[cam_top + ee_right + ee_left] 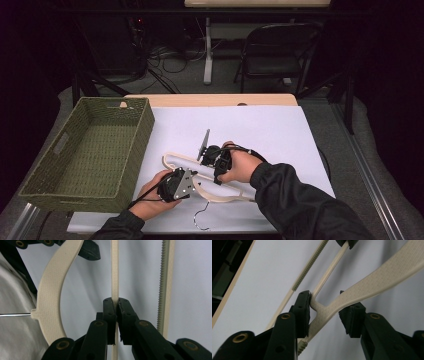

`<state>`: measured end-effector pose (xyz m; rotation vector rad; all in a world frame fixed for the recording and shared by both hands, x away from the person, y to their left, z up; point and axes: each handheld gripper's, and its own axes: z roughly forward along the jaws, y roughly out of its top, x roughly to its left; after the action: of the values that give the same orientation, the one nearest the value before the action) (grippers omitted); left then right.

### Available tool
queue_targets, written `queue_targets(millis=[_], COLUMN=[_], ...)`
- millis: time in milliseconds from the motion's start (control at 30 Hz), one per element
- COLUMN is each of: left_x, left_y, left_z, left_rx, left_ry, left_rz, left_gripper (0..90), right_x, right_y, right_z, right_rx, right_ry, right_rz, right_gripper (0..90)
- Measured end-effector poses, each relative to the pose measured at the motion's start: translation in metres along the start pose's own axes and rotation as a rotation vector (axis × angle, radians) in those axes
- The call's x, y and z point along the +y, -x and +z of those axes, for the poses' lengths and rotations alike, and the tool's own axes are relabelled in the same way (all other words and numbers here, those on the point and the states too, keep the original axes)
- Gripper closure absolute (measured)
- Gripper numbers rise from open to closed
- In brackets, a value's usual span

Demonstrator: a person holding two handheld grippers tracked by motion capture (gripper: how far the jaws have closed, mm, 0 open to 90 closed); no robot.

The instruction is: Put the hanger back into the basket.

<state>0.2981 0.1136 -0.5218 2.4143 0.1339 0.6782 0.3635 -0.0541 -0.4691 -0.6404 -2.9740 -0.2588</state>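
Right of the empty green woven basket (pixel 90 150), both grippers hold the cream plastic clothes hanger (pixel 172 159) — right gripper (pixel 116 305) jaws clamped on its thin bar, left gripper (pixel 324 312) jaws wide around its shoulder — still unbasketed.

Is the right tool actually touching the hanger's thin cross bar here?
Touching. In the right gripper view, the right tool has both jaws pressed against the thin bar of the cream hanger, with no gap on either side.

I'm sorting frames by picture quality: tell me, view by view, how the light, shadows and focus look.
High view: white sheet brightly lit, surroundings nearly black, green basket dim but legible, detail soft. Left gripper view: hanger sharp with its weave texture clear, soft shadows on the sheet, jaws dark and slightly soft up close. Right gripper view: hanger's thin bar crisp, even light, no glare.
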Motion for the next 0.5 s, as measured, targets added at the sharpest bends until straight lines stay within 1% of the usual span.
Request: queue_targets(millis=[67, 100, 133, 167, 200, 233, 333, 433, 467, 500], left_x=[0.0002, 0.0006, 0.0012, 0.0014, 0.0020, 0.0021, 0.0017, 0.0018, 0.0018, 0.0020], left_y=[0.0000, -0.0001, -0.0008, -0.0005, -0.0010, -0.0014, -0.0010, 0.0001, 0.0001, 0.0009], left_z=[0.0000, 0.0001, -0.0008, -0.0012, -0.0021, -0.0025, -0.0025, -0.0020, -0.0020, -0.0018], left_rx=[0.002, 0.011, 0.014, 0.009, -0.001, -0.007, 0.001, 0.021, 0.021, 0.020], left_ry=[-0.003, 0.000, -0.005, 0.004, 0.001, 0.000, -0.001, -0.001, -0.001, 0.000], left_rz=[0.003, 0.009, 0.010, -0.001, -0.009, -0.010, -0.004, 0.018, 0.018, 0.033], left_gripper=[66.2, 66.2, 70.3, 70.8, 71.1, 71.2, 71.9, 72.7, 73.2, 73.4], right_x=[0.0000, 0.0000, -0.0002, -0.0001, 0.0000, -0.0001, 0.0003, 0.0007, 0.0006, 0.0005], right_y=[-0.0003, -0.0004, -0.0010, -0.0011, -0.0015, -0.0019, -0.0032, -0.0028, -0.0023, -0.0023], right_z=[-0.0001, -0.0005, -0.0006, -0.0008, -0.0008, -0.0003, 0.0003, 0.0002, 0.0004, 0.0005], right_rx=[0.001, 0.000, 0.000, 0.001, 0.000, 0.004, -0.001, -0.003, -0.002, -0.004], right_ry=[0.001, -0.001, 0.006, 0.007, 0.005, 0.005, 0.006, 0.008, 0.008, 0.005], right_rz=[0.003, -0.001, -0.002, -0.001, -0.002, -0.004, -0.008, -0.009, -0.013, -0.013], right_gripper=[85.3, 85.3, 85.5, 85.5, 85.5, 85.5, 85.6, 85.6, 85.6, 85.6])
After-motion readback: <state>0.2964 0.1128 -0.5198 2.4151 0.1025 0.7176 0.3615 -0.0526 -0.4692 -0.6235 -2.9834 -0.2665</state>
